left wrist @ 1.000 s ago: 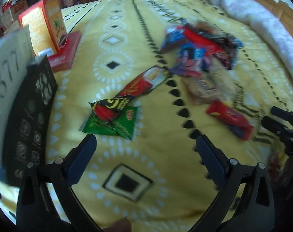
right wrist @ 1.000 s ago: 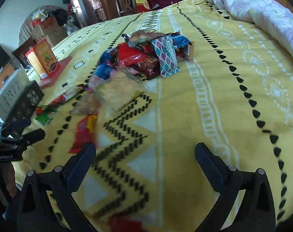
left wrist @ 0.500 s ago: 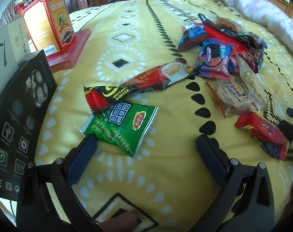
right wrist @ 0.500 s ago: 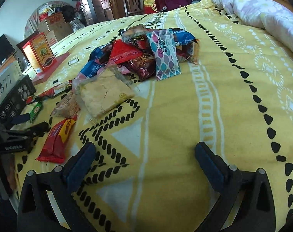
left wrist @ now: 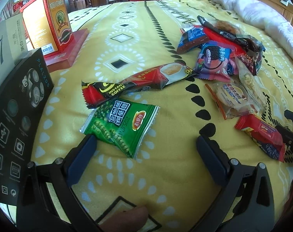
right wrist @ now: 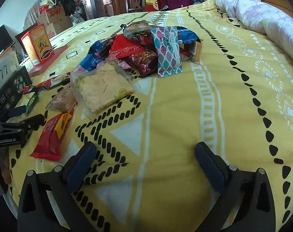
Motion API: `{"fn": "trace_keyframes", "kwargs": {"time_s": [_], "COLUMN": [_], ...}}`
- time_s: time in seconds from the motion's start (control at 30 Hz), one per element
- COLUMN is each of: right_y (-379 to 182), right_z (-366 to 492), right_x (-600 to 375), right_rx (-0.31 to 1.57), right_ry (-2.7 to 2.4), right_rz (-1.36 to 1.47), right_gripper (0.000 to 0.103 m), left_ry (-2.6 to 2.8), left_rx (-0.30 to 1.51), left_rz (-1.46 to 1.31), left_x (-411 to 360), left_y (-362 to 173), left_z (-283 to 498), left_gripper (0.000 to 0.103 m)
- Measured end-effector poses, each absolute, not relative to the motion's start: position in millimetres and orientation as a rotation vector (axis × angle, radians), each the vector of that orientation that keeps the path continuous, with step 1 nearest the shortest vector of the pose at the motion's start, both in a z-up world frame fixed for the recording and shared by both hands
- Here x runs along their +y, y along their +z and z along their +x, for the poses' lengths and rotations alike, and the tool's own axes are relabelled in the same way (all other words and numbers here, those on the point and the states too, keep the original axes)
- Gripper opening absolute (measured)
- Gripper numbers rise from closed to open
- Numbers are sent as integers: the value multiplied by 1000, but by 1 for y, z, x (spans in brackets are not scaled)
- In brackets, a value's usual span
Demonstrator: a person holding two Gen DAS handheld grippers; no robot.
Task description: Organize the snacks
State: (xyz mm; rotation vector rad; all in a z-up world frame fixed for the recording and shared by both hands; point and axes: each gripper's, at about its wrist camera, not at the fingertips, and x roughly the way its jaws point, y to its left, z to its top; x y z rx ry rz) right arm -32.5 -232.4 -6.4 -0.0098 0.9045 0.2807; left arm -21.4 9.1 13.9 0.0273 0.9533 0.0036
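Left wrist view shows the left hand-held gripper [left wrist: 144,145], jaws apart, low over the green snack packet [left wrist: 120,124] at centre-left on the bed [left wrist: 165,174]; closing carelessly could pinch the bedspread too.

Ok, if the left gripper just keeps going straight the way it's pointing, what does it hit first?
Most likely the green pea snack packet: it lies just ahead of the open left gripper, nearer its left finger. Depth is uncertain.
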Motion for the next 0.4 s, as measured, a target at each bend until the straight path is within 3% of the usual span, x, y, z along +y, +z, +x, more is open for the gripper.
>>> {"fn": "trace_keyframes", "kwargs": {"time_s": [0.4], "right_y": [5], "right_z": [-52], "right_x": [-243], "right_rx": [853], "right_ry": [251], "right_rz": [77], "right_gripper": [103], "left_ry": [3], "left_rx": [927], "left_rz": [24], "left_x": [8], "left_y": [13], "left_z": [-24], "left_gripper": [103]}}
